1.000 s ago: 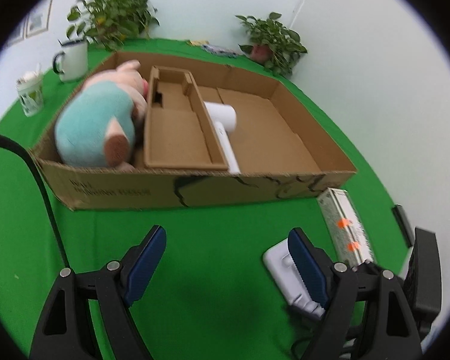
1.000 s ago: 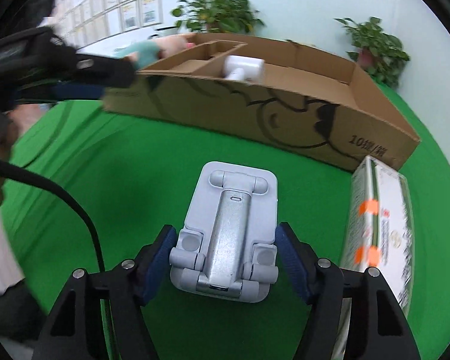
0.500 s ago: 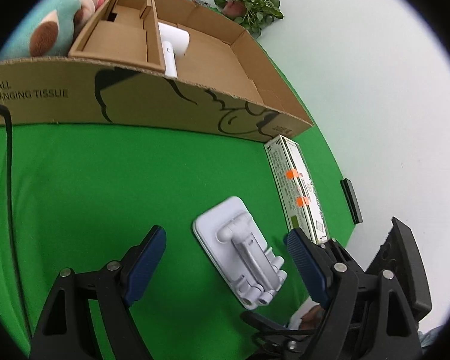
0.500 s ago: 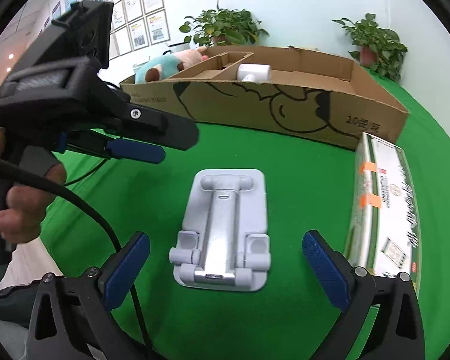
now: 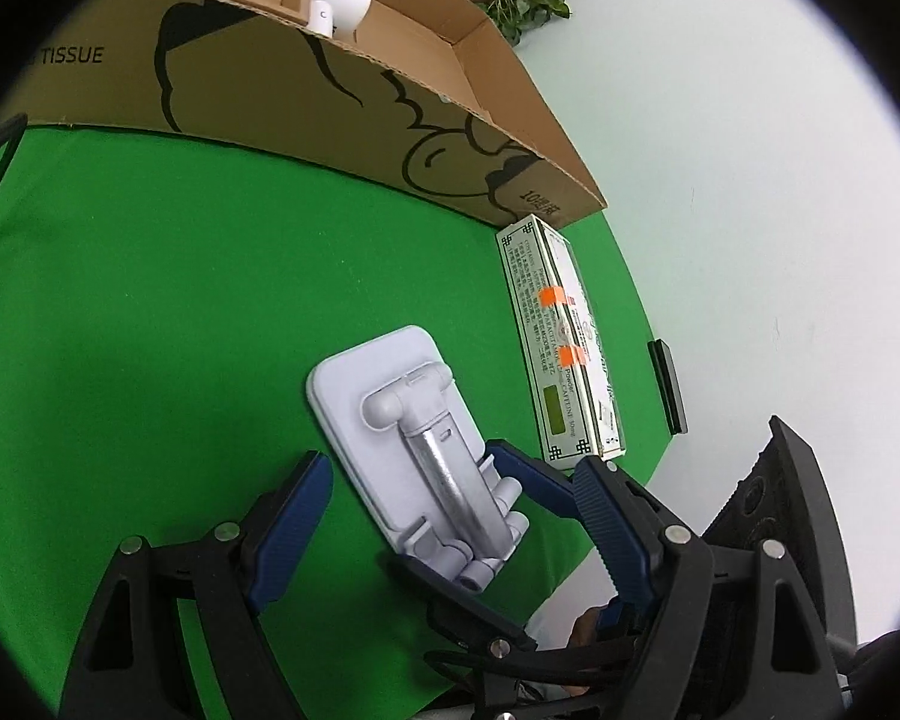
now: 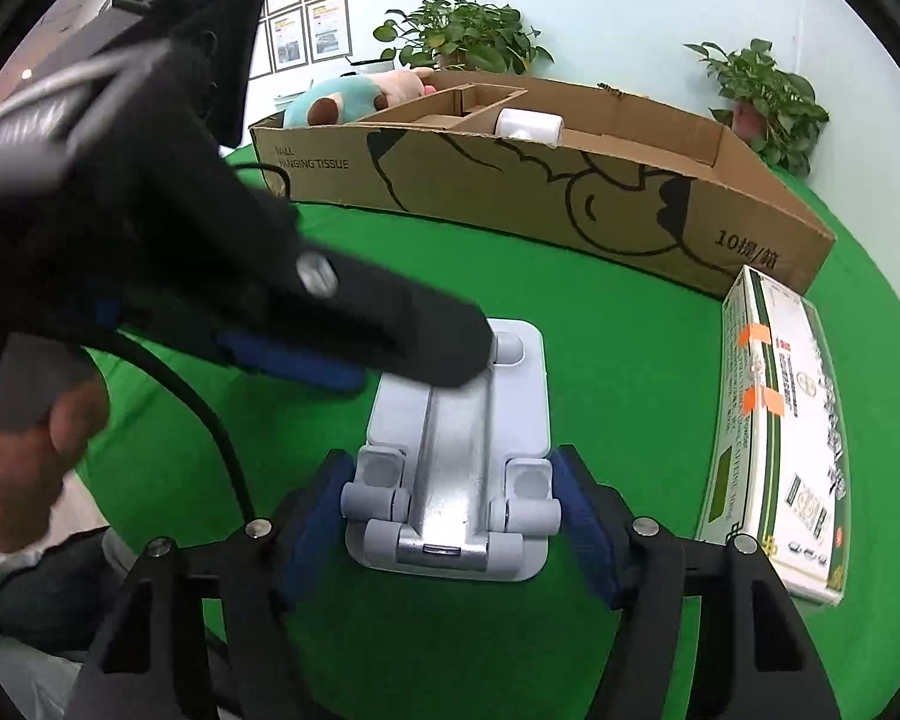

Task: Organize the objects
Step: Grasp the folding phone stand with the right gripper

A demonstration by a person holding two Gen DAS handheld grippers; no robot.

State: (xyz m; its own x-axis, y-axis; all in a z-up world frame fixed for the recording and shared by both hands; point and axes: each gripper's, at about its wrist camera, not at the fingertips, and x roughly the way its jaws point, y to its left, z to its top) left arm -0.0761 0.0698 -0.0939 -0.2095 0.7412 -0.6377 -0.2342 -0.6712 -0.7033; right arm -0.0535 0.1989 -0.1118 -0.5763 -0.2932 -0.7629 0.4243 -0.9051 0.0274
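While the green table (image 6: pixel 630 372) carries everything, the biggest thing on it is the long cardboard box (image 6: pixel 570 198) at the far side, printed with a black cartoon outline, holding a plush toy (image 6: pixel 342 99) at one end and a white cylinder-headed gadget (image 6: pixel 528 123) beside an inner cardboard divider. Just off the box's right corner lies a slim white-and-green carton (image 6: pixel 774 438) with orange tape tabs, its length running roughly from box toward the table's near edge.

Smaller, near the table's front, lies the grey folding phone stand (image 6: pixel 462 456), flat on its base plate. Its long axis runs away from the person toward the box, hinge knuckles at the near end, the metal arm folded along the middle.

The right claw (image 6: pixel 450 498) has its blue pads pressed against both sides of the stand's near end, pinching it. The left claw (image 5: pixel 444 504) hangs spread over the stand from the side, pads apart; whether its far tip touches the stand is hard to say.
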